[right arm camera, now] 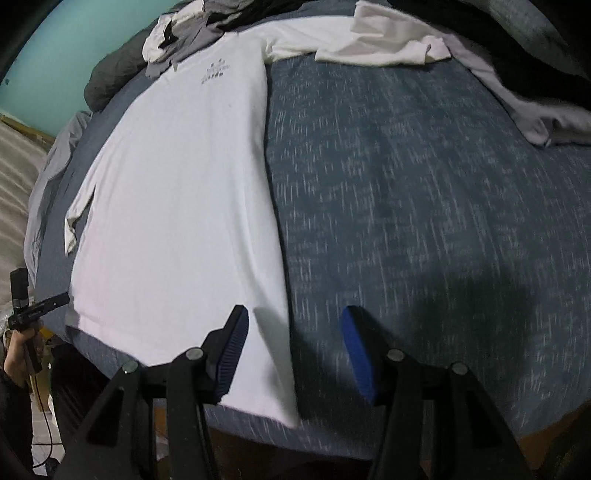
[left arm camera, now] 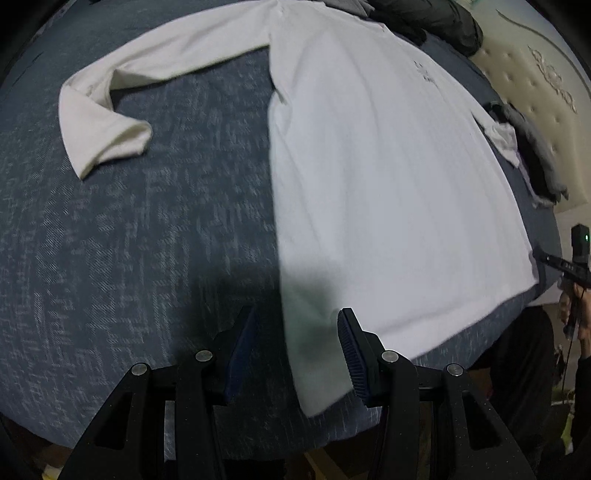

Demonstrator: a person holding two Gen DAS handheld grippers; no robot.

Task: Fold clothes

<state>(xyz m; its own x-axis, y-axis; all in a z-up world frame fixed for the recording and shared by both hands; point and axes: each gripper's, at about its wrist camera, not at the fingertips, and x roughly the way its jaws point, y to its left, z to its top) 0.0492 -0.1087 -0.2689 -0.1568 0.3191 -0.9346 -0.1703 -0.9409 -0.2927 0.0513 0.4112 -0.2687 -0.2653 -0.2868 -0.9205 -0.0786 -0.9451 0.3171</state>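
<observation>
Hovering half-open and empty, left gripper (left arm camera: 297,350) and right gripper (right arm camera: 293,350) each straddle a bottom hem corner of the white long-sleeve shirt (left arm camera: 369,166), spread flat on the blue woven bedcover (left arm camera: 147,240). Likely light, limp knit; pinch hem corners. Dark clothes pile (left arm camera: 424,18) farthest.

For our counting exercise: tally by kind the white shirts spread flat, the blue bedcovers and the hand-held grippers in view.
white shirt: 1
blue bedcover: 1
grippers: 2 (left gripper, right gripper)
Total: 4
</observation>
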